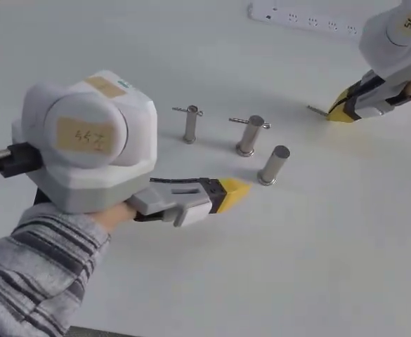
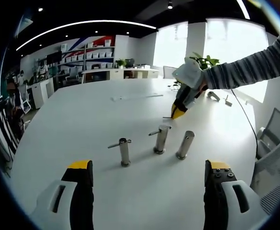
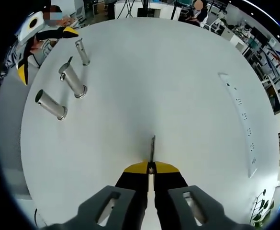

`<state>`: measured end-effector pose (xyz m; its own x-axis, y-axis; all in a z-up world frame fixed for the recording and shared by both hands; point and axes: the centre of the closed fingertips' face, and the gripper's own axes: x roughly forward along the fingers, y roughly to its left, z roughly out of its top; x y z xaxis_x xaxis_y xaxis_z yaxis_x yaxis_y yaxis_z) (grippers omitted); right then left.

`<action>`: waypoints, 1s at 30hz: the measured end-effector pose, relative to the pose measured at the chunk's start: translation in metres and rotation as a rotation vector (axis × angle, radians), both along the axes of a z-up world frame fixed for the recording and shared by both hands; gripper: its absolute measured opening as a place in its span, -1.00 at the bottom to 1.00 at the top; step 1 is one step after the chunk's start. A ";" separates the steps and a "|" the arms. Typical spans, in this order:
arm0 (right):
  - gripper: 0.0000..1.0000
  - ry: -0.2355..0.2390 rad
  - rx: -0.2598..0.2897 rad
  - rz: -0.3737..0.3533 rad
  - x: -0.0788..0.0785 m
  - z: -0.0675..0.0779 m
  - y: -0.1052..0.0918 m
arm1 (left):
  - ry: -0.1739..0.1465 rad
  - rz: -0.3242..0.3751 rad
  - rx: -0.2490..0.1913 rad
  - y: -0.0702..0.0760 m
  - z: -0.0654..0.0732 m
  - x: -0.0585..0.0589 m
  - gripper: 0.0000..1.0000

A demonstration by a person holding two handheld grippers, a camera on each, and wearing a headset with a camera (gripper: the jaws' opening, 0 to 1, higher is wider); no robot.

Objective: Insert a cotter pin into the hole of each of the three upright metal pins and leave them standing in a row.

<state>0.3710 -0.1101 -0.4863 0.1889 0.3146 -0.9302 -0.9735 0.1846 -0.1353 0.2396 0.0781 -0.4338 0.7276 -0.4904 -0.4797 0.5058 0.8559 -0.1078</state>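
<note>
Right claw (image 3: 151, 168) pinches a cotter pin (image 3: 152, 146), left claw (image 2: 149, 165) is spread. I'd steady the bare metal pin (image 1: 274, 166) first, then feed it in level.

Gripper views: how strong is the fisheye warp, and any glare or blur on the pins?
Left gripper view: table edge bows, windows blow out white, the three pins are sharp. Right gripper view: power strip curves, cotter pin crisp. Head view: even light, faint soft shadows, no glare.
</note>
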 end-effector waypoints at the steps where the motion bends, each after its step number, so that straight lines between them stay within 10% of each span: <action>1: -1.00 -0.011 0.007 0.002 0.001 0.003 0.001 | 0.002 0.003 -0.001 0.001 0.000 0.000 0.91; 12: -1.00 -0.114 0.128 -0.014 -0.005 0.033 0.015 | 0.012 0.009 0.008 0.004 -0.001 -0.005 0.65; 24: -1.00 -0.235 0.208 0.107 -0.045 0.075 0.040 | -0.034 -0.022 -0.022 -0.009 0.028 -0.002 0.54; 30: -1.00 -0.287 0.252 0.152 -0.065 0.089 0.055 | -0.003 -0.066 -0.049 -0.022 0.036 -0.002 0.28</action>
<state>0.3059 -0.0548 -0.3972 0.3635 0.5701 -0.7368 -0.9214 0.1032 -0.3747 0.2373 0.0561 -0.3979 0.6946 -0.5603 -0.4513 0.5613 0.8144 -0.1472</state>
